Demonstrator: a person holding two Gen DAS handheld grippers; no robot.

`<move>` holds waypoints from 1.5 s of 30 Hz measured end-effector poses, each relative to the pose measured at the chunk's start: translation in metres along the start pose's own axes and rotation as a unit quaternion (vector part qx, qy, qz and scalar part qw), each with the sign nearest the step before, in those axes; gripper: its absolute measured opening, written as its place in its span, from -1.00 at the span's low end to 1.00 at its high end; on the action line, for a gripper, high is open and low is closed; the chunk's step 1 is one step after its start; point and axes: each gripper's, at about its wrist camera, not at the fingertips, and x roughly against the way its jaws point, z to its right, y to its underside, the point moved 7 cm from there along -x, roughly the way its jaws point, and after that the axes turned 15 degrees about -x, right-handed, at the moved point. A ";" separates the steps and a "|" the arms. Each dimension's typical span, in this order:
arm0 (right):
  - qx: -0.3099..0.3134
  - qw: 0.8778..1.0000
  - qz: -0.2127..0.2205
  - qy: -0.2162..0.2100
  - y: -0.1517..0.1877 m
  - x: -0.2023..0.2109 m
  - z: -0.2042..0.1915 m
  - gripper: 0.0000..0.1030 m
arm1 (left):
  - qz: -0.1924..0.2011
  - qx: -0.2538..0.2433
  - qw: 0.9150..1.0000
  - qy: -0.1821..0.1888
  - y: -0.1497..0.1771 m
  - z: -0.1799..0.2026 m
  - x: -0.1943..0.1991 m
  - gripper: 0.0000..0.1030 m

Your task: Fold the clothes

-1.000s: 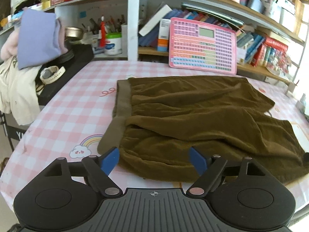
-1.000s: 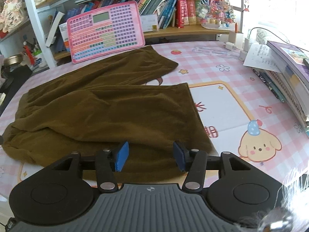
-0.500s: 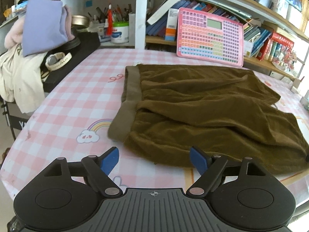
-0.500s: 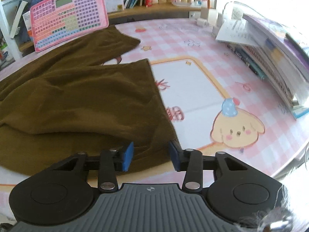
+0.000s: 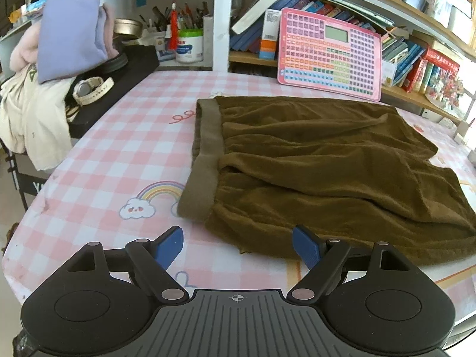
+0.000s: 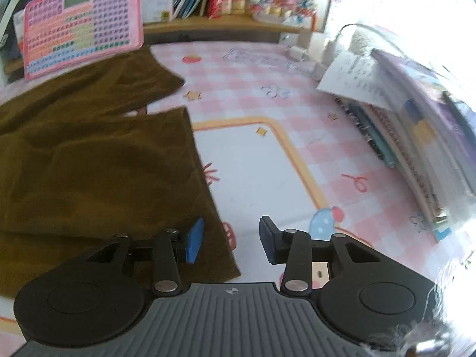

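Note:
Brown shorts (image 5: 321,172) lie spread on the pink checked tablecloth (image 5: 119,160), the waistband (image 5: 205,160) at the left, the two legs to the right. My left gripper (image 5: 238,242) is open and hovers just short of the near edge of the shorts, close to the waistband corner. In the right wrist view the shorts (image 6: 98,160) fill the left half. My right gripper (image 6: 230,239) is open over the near right hem corner; its left finger is above the cloth, its right one above the tablecloth (image 6: 267,95).
A pink keyboard toy (image 5: 328,59) leans on the shelf behind the shorts. Clothes (image 5: 44,68) and a watch (image 5: 92,87) are heaped at the left table end. Stacked books and papers (image 6: 416,113) line the right edge.
The left gripper has drawn back from the shorts' near edge. The right gripper has swung right to the hem corner and its jaws stand wider apart than half a second ago.

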 end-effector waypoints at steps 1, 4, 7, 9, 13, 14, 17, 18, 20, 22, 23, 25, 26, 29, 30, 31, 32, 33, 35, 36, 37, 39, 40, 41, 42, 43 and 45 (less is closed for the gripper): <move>-0.005 1.000 0.005 -0.007 -0.001 0.006 0.000 -0.26 | 0.000 -0.001 1.000 0.001 0.000 0.002 -0.001 0.60; -0.013 0.999 0.013 -0.027 -0.001 0.021 -0.002 -0.26 | -0.001 -0.004 1.000 0.006 -0.002 0.006 -0.003 0.60; -0.013 0.998 0.006 -0.055 0.006 0.031 -0.013 -0.26 | -0.002 -0.006 1.000 0.009 -0.002 0.011 -0.005 0.60; -0.007 0.997 -0.002 -0.071 0.012 0.035 -0.023 -0.26 | 0.001 -0.008 1.000 0.011 -0.004 0.013 -0.004 0.60; 0.007 0.996 -0.013 -0.084 0.023 0.040 -0.041 -0.26 | 0.008 -0.010 1.000 0.013 -0.007 0.016 -0.001 0.61; 0.010 0.996 -0.016 -0.088 0.025 0.041 -0.044 -0.24 | 0.009 -0.011 1.000 0.012 -0.007 0.016 0.000 0.61; 0.015 0.995 -0.021 -0.101 0.030 0.049 -0.053 -0.23 | 0.011 -0.010 1.000 0.011 -0.006 0.015 0.004 0.61; 0.017 0.994 -0.022 -0.105 0.031 0.051 -0.055 -0.23 | 0.012 -0.009 1.000 0.010 -0.005 0.015 0.005 0.61; 0.018 0.993 -0.023 -0.112 0.034 0.056 -0.059 -0.22 | 0.012 -0.006 1.000 0.010 -0.004 0.014 0.006 0.61; 0.016 0.992 -0.025 -0.120 0.038 0.062 -0.063 -0.22 | 0.012 -0.005 1.000 0.010 -0.002 0.013 0.007 0.61; 0.017 0.992 -0.026 -0.125 0.040 0.065 -0.066 -0.21 | 0.012 -0.005 1.000 0.011 -0.002 0.014 0.008 0.61; 0.024 0.990 -0.026 -0.135 0.044 0.071 -0.072 -0.21 | 0.014 -0.007 1.000 0.014 -0.003 0.016 0.009 0.61; 0.027 0.990 -0.025 -0.138 0.045 0.074 -0.075 -0.21 | 0.016 -0.007 1.000 0.016 -0.003 0.016 0.010 0.61; 0.030 0.989 -0.021 -0.145 0.047 0.081 -0.081 -0.21 | 0.020 -0.009 1.000 0.020 -0.003 0.018 0.012 0.61; 0.030 0.989 -0.020 -0.146 0.047 0.082 -0.082 -0.21 | 0.021 -0.010 1.000 0.021 -0.003 0.018 0.013 0.61; 0.029 0.989 -0.019 -0.146 0.048 0.083 -0.082 -0.21 | 0.021 -0.011 0.999 0.021 -0.003 0.018 0.013 0.61; 0.029 0.989 -0.018 -0.146 0.048 0.084 -0.081 -0.21 | 0.022 -0.011 0.999 0.022 -0.003 0.019 0.014 0.62; 0.028 0.989 -0.017 -0.145 0.048 0.084 -0.081 -0.21 | 0.022 -0.012 0.999 0.022 -0.003 0.019 0.014 0.62; 0.025 0.989 -0.016 -0.145 0.047 0.085 -0.080 -0.21 | 0.023 -0.013 0.999 0.023 -0.004 0.018 0.014 0.62; 0.025 0.989 -0.015 -0.144 0.047 0.085 -0.080 -0.21 | 0.023 -0.014 0.999 0.023 -0.004 0.018 0.014 0.62; 0.026 0.989 -0.015 -0.144 0.047 0.085 -0.081 -0.21 | 0.023 -0.019 0.999 0.025 -0.005 0.018 0.015 0.62; 0.032 0.989 -0.015 -0.146 0.045 0.088 -0.084 -0.21 | 0.024 -0.033 0.999 0.028 -0.008 0.017 0.017 0.62; 0.040 0.988 -0.015 -0.148 0.043 0.090 -0.086 -0.21 | 0.024 -0.039 0.998 0.030 -0.010 0.017 0.017 0.62; 0.048 0.987 -0.013 -0.152 0.040 0.092 -0.088 -0.20 | 0.025 -0.046 0.998 0.032 -0.011 0.017 0.018 0.63; 0.057 0.986 -0.010 -0.157 0.035 0.095 -0.089 -0.17 | 0.025 -0.053 0.998 0.034 -0.013 0.016 0.019 0.66; 0.064 0.985 -0.009 -0.161 0.032 0.098 -0.090 -0.13 | 0.026 -0.059 0.997 0.036 -0.014 0.016 0.020 0.77; 0.071 0.983 -0.013 -0.169 0.026 0.102 -0.090 0.01 | 0.026 -0.073 0.996 0.039 -0.017 0.015 0.022 0.82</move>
